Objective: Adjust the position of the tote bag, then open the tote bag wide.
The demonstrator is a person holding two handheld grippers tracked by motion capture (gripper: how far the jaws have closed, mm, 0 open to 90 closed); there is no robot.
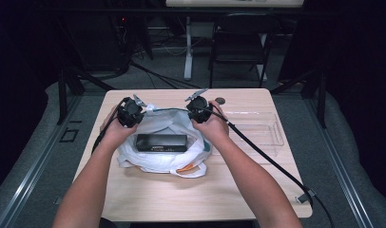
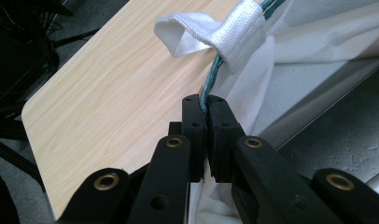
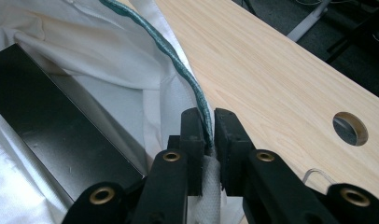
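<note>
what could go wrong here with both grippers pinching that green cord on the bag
1. Each gripper, left and right, clamps the thin green cord near the fingers' tips; a hard pull might slip it free.
2. The black box lies in the open white bag; drawing the cord could drag or tip the bag across the table.
3. The clear tray sits close by the right hand; a wide pull may bump it.

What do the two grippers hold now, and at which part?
Both hold the white bag by its green drawstring: left gripper just below the fabric loop, right gripper at the bag's rim.
</note>
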